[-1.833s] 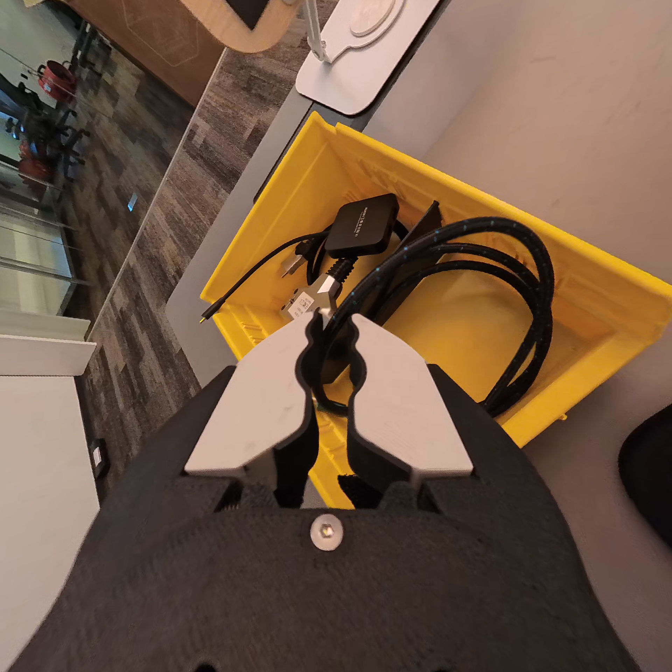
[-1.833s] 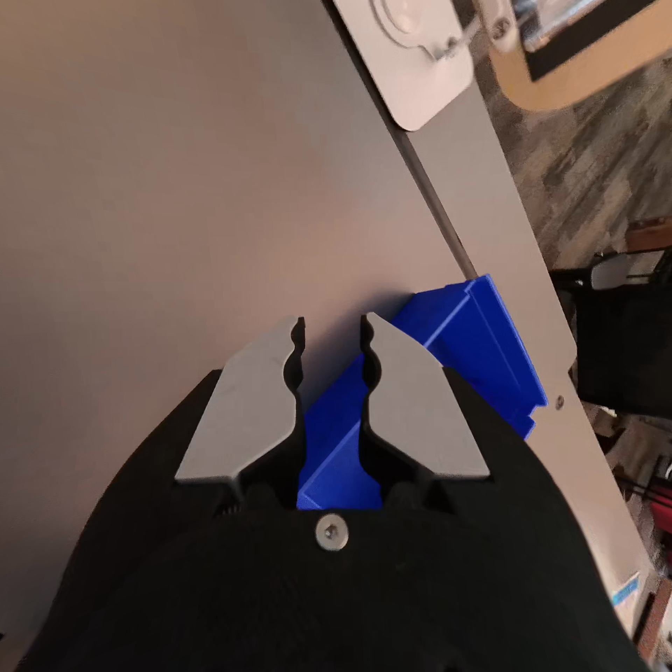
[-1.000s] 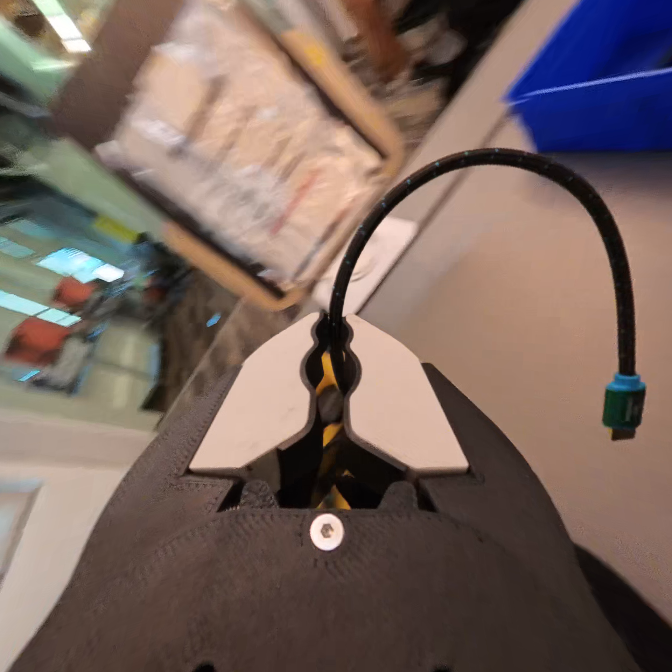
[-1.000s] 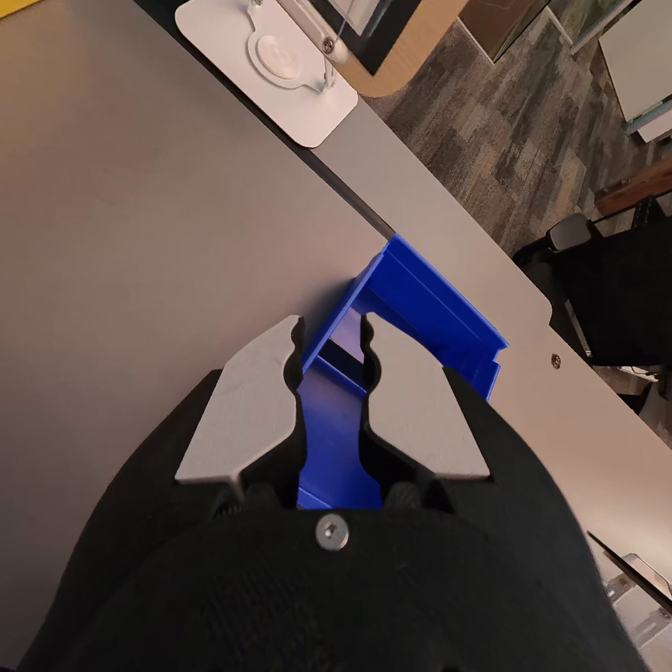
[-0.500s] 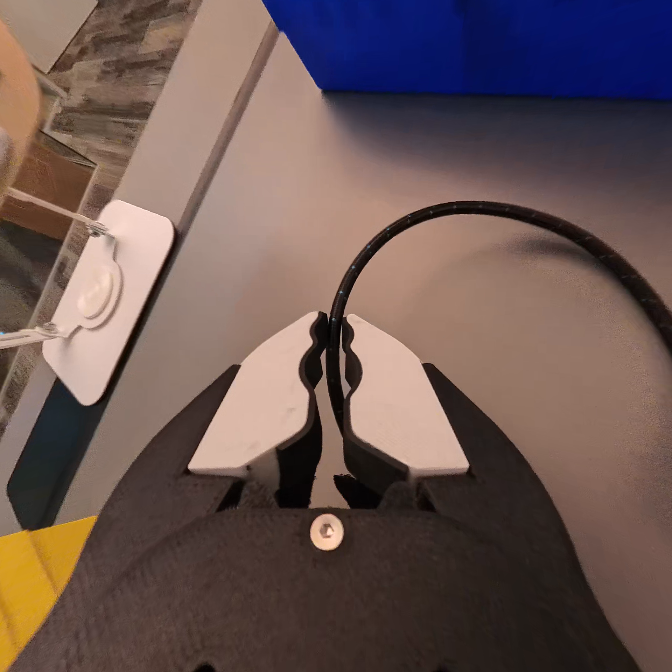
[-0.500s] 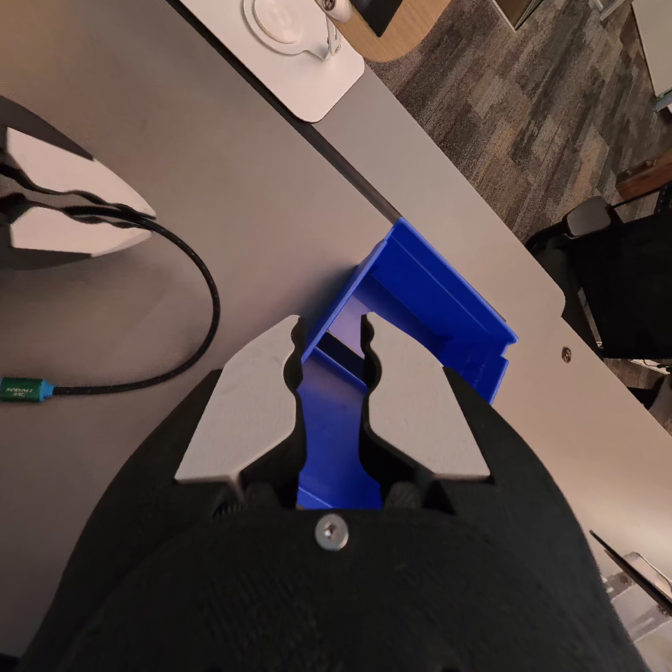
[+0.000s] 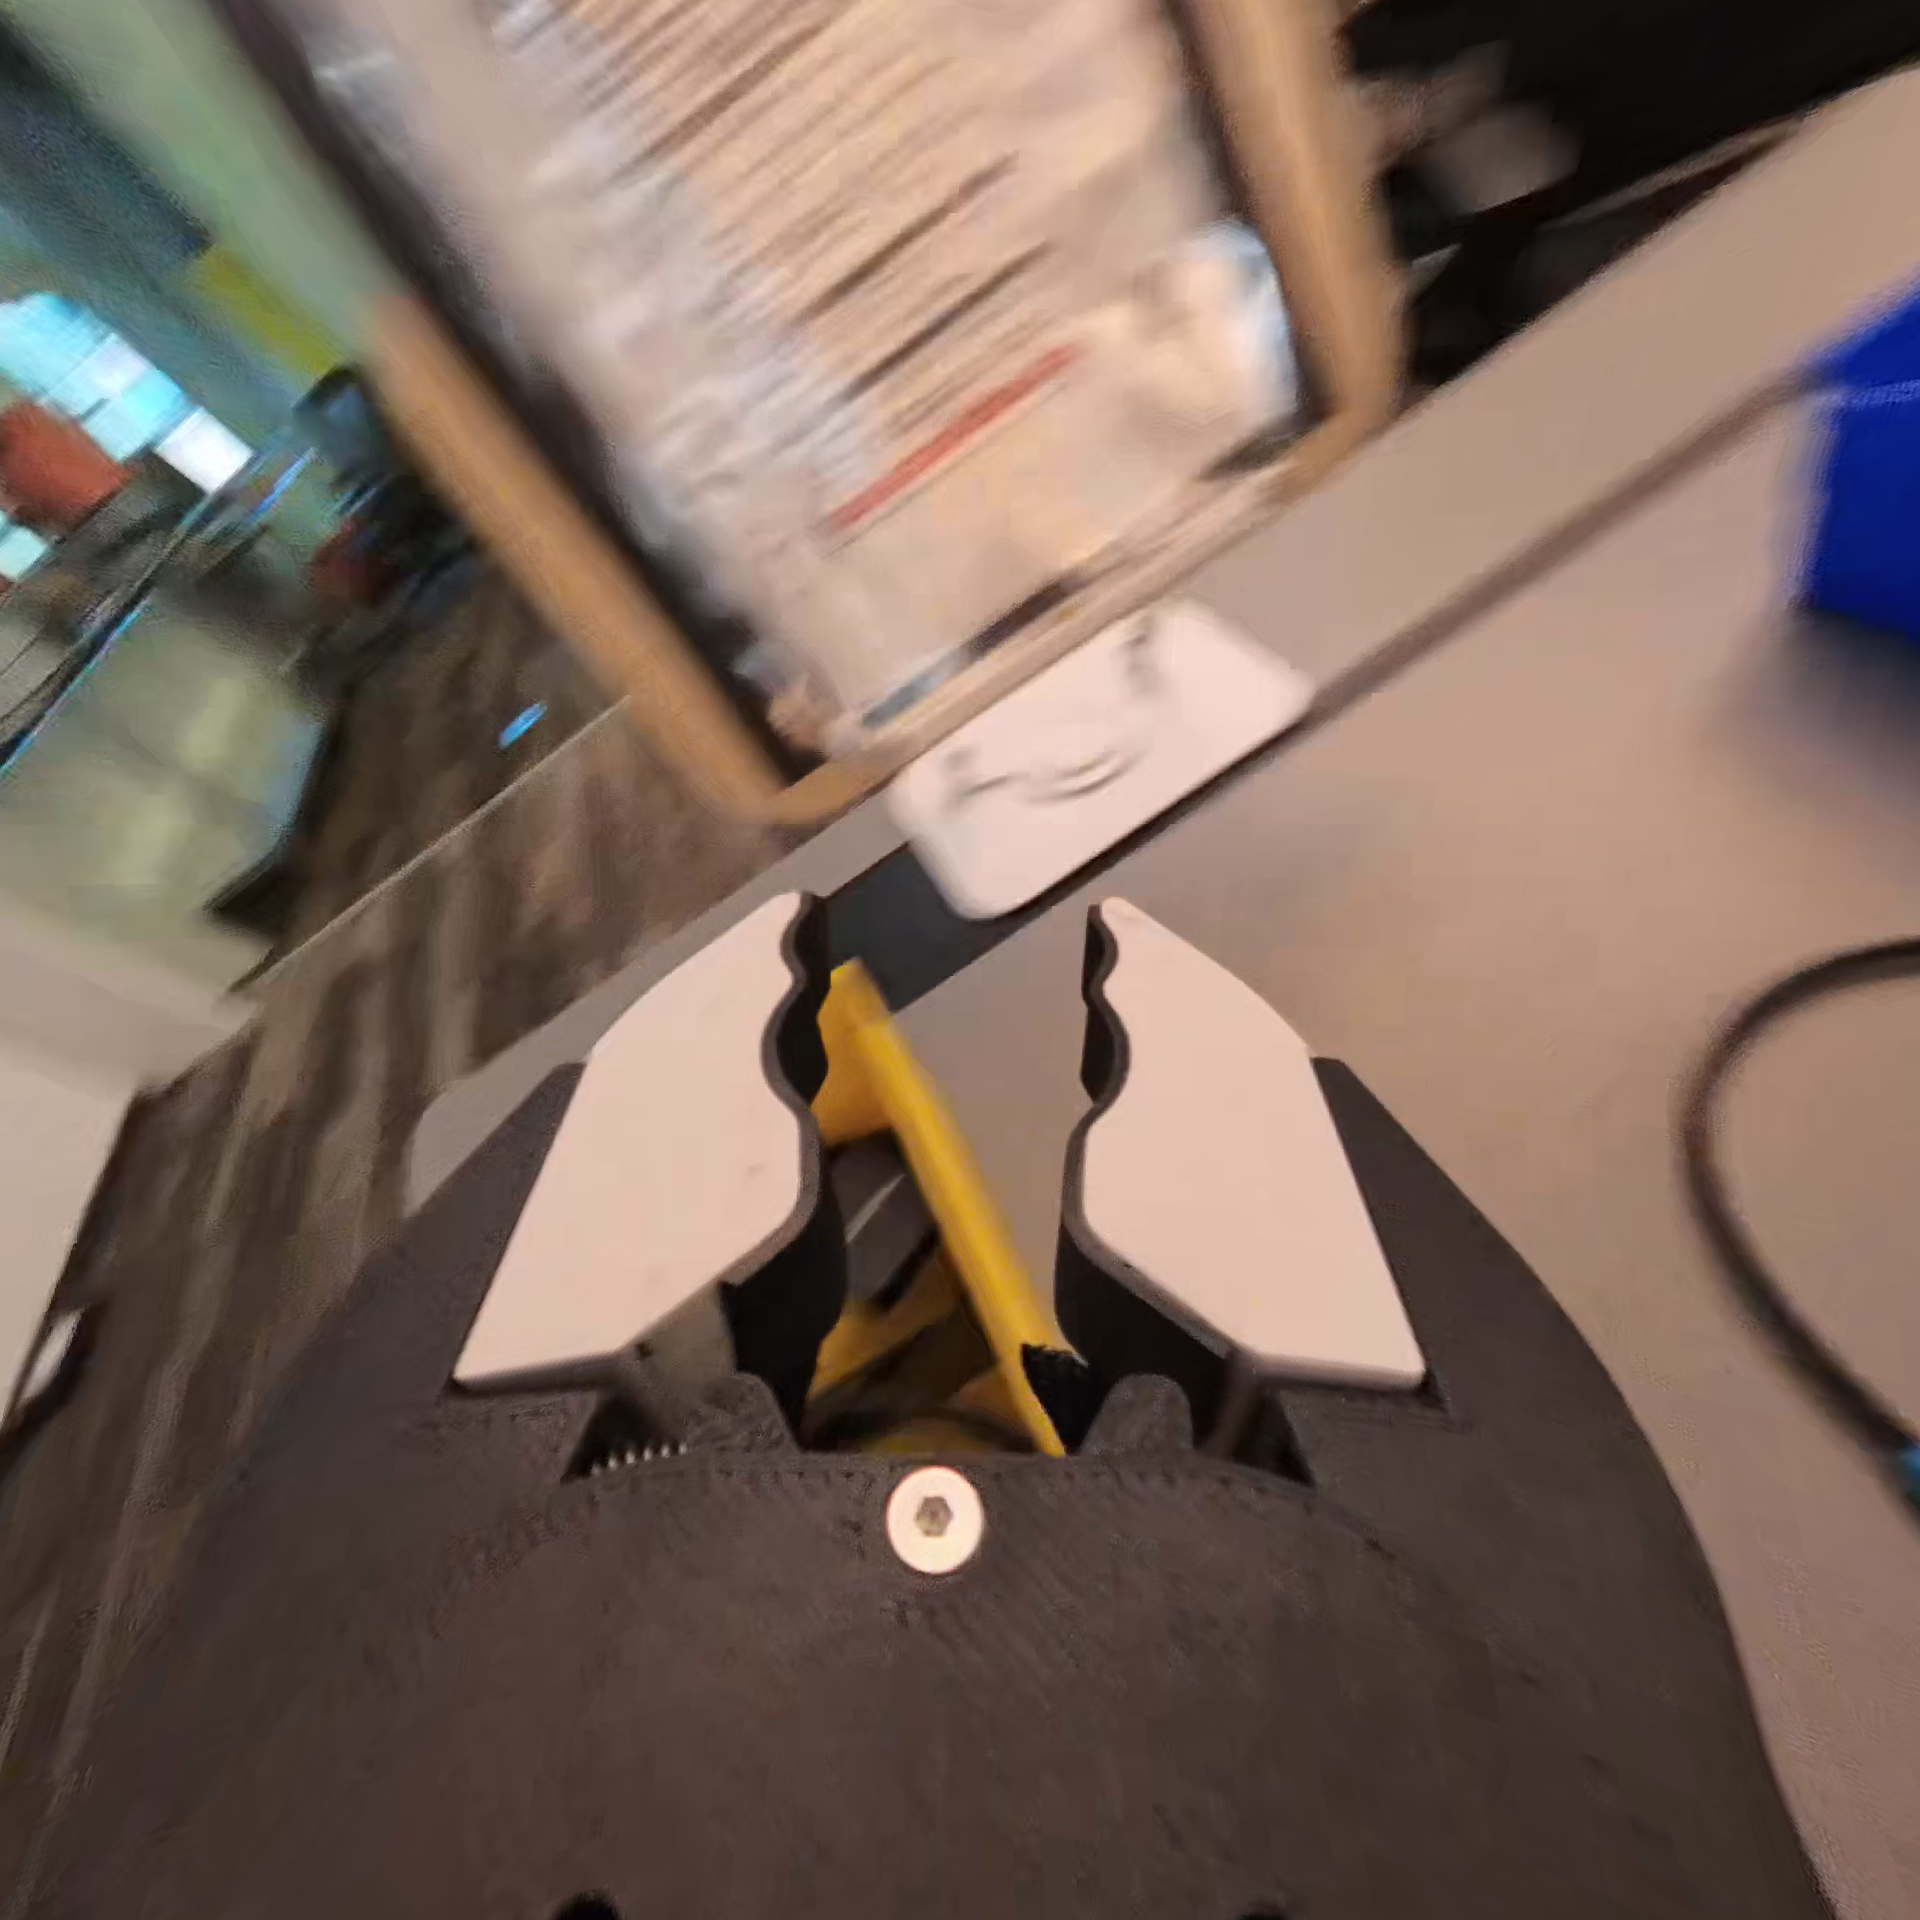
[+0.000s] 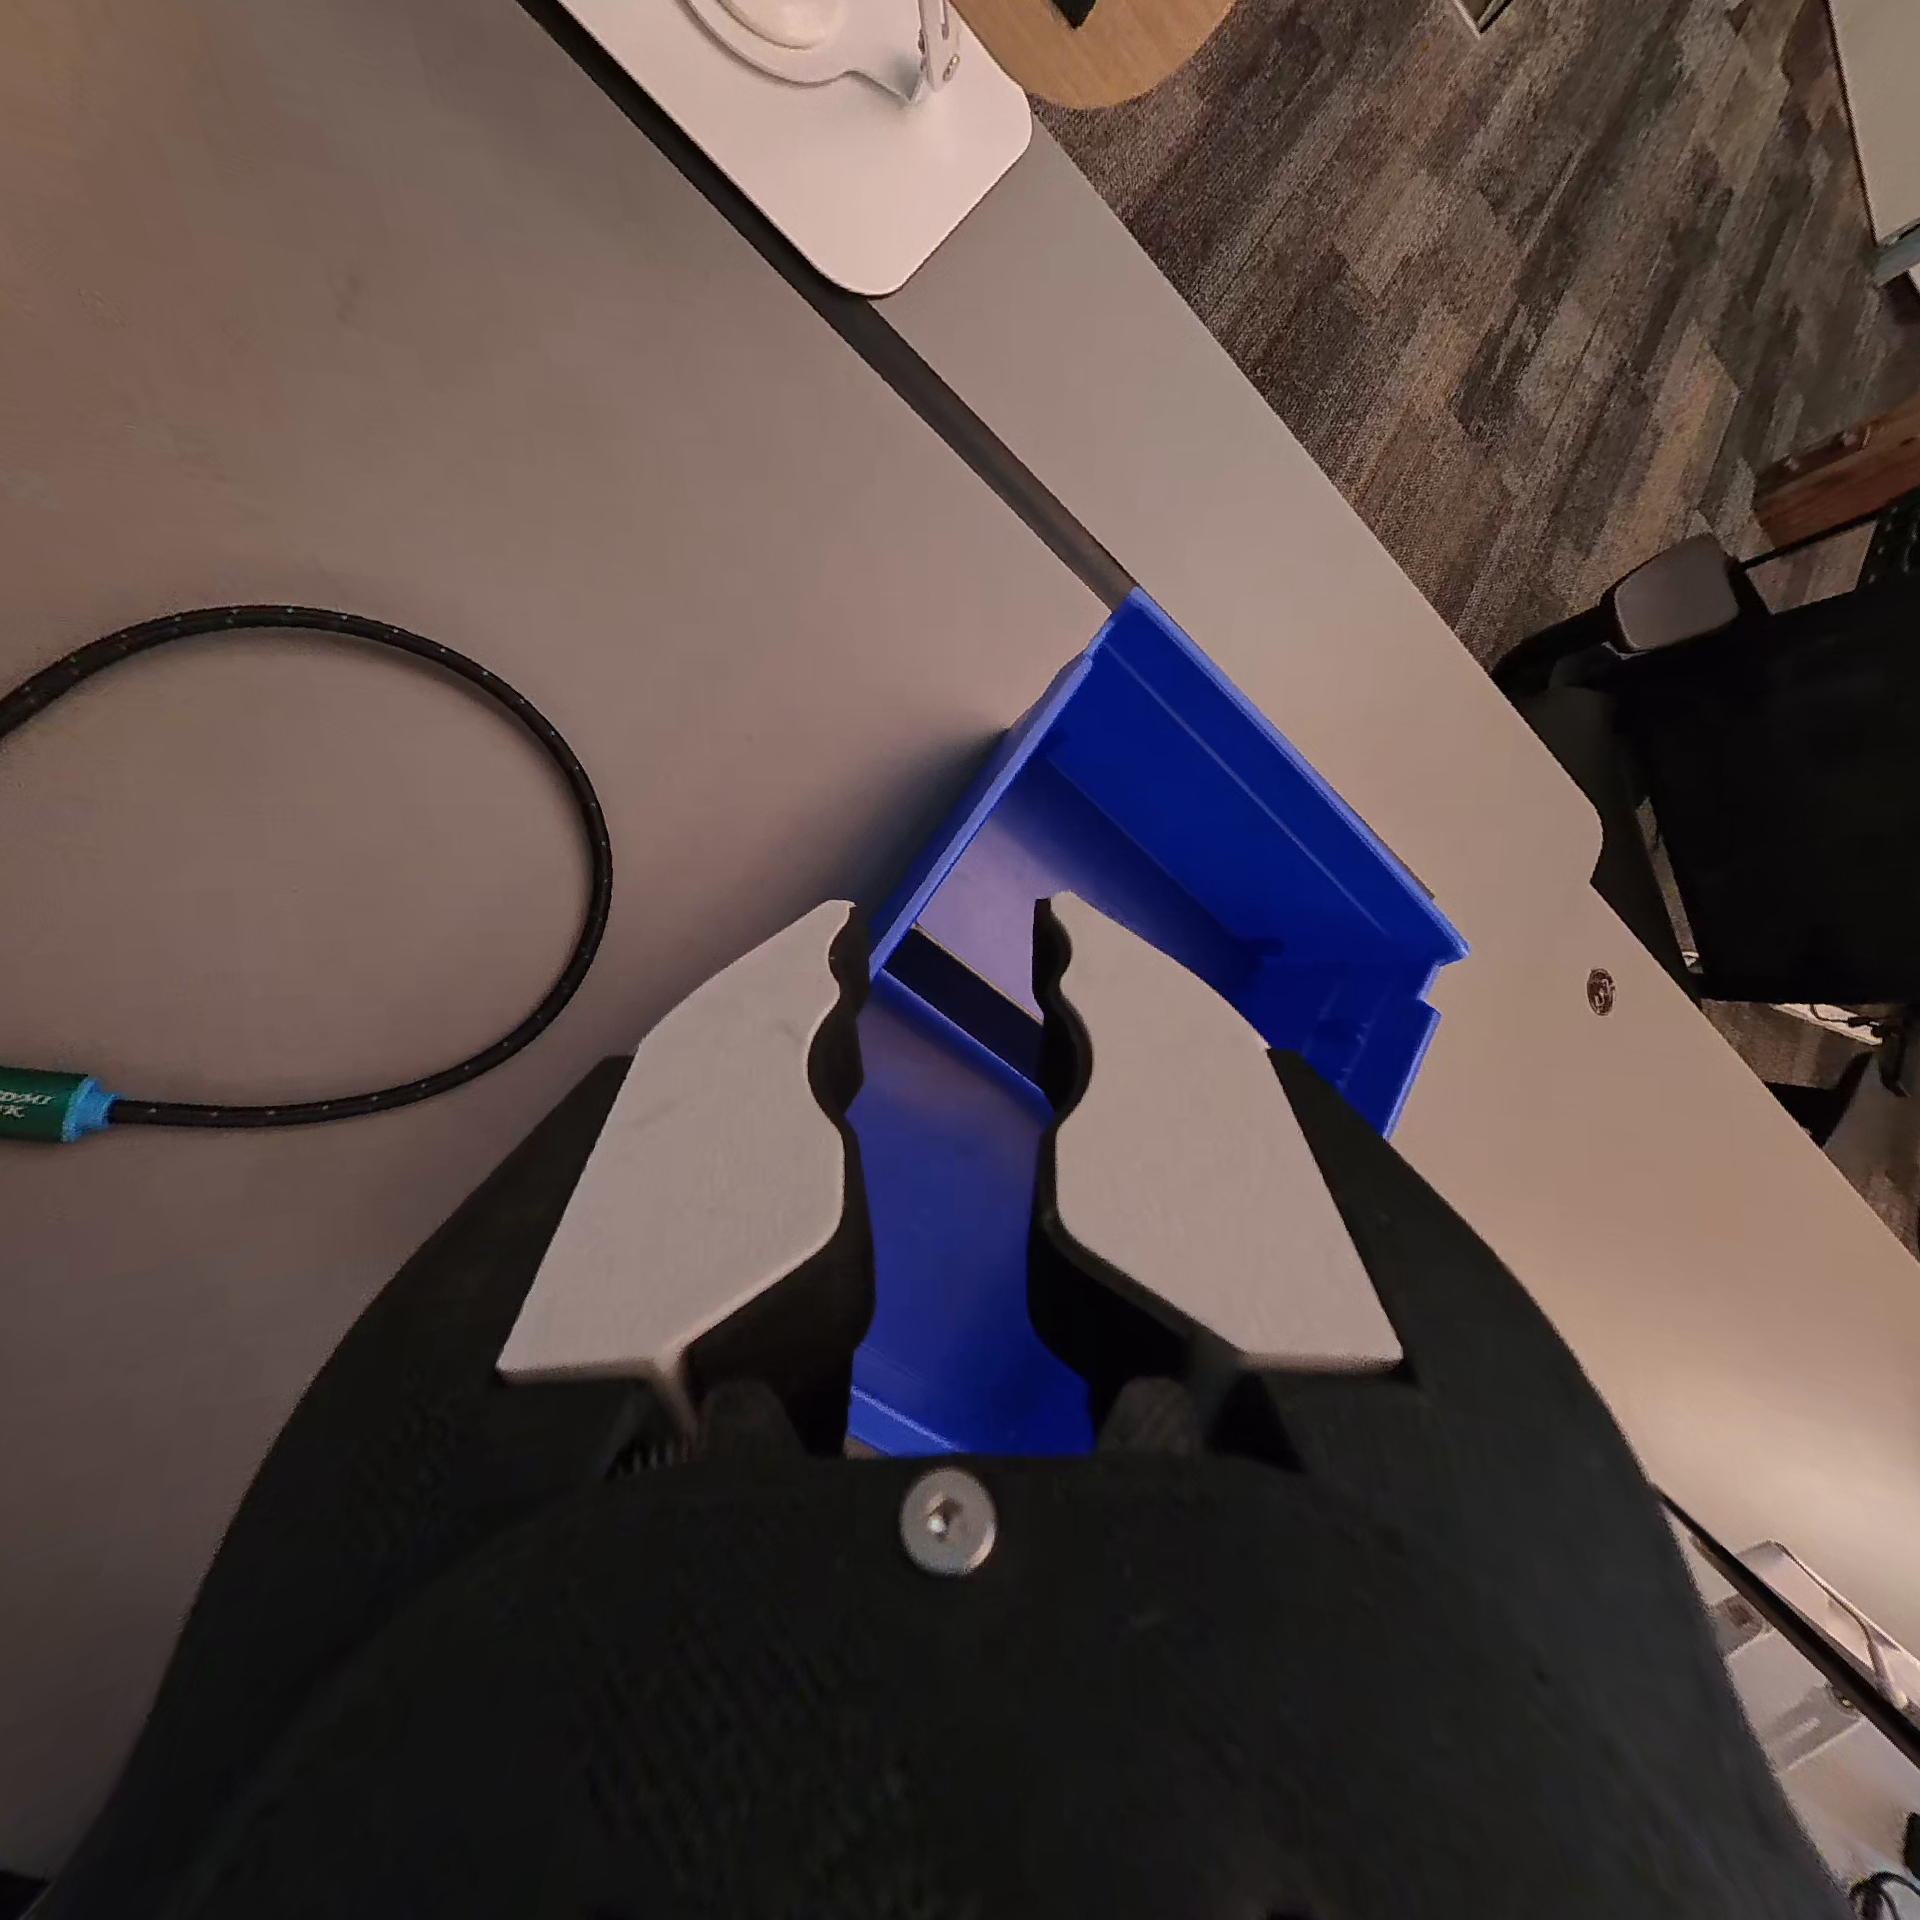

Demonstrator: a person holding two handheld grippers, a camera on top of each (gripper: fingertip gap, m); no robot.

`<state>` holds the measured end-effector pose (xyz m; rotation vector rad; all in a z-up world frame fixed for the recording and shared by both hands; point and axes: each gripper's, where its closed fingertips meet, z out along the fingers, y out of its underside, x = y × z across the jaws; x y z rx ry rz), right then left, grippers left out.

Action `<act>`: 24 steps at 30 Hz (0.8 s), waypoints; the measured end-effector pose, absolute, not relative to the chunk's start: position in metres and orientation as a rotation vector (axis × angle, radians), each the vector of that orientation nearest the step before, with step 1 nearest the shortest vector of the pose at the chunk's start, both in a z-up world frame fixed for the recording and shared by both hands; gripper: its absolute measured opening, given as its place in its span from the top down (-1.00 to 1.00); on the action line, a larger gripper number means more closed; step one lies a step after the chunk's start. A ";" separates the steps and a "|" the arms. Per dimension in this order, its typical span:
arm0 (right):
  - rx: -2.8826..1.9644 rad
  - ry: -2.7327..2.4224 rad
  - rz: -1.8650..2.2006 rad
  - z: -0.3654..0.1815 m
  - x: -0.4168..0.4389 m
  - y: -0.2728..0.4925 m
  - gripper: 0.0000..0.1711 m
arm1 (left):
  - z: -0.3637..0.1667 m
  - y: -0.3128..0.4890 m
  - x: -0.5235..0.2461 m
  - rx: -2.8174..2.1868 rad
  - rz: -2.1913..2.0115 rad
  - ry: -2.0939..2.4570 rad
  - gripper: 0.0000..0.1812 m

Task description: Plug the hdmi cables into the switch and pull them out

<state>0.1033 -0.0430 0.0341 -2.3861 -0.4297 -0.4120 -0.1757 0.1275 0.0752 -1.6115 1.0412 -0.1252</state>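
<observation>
A black braided HDMI cable (image 8: pixel 499 717) with a green plug (image 8: pixel 36 1103) lies looped on the grey table at the left of the right wrist view. It also shows at the right edge of the left wrist view (image 7: pixel 1714 1195). My left gripper (image 7: pixel 948 914) is open and empty above the yellow bin (image 7: pixel 914 1122), whose wall shows between its fingers. A dark object sits inside that bin, mostly hidden. My right gripper (image 8: pixel 943 914) is open and empty over the blue bin (image 8: pixel 1226 821). The left wrist view is blurred by motion.
A white lamp base (image 8: pixel 862 156) stands at the table's far edge and also shows in the left wrist view (image 7: pixel 1091 748). The blue bin shows at the right in the left wrist view (image 7: pixel 1860 468). A black chair (image 8: pixel 1787 790) stands beyond the table. The left gripper's tips are roughly 35 cm from the right gripper's.
My left gripper has let go of the cable, opened, and swung back toward the yellow bin. The cable now lies on the table. The right gripper has barely moved.
</observation>
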 end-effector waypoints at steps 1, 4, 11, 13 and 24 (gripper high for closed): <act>-2.387 -0.433 -0.411 0.034 0.103 -0.042 0.63 | 0.080 0.144 -0.210 -1.673 -0.063 0.952 0.48; -2.399 -0.447 -0.415 0.030 0.100 -0.040 0.63 | 0.059 0.177 -0.283 -1.872 -0.041 0.833 0.45; -2.431 -0.495 -0.417 0.020 0.092 -0.038 0.63 | -0.020 0.216 -0.316 -2.123 -0.079 0.897 0.48; -2.439 -0.496 -0.416 0.018 0.091 -0.037 0.63 | -0.040 0.222 -0.306 -2.212 -0.189 0.915 0.50; -2.494 -0.460 -0.413 0.006 0.106 -0.032 0.63 | -0.079 0.246 -0.289 -2.517 -0.480 0.814 0.62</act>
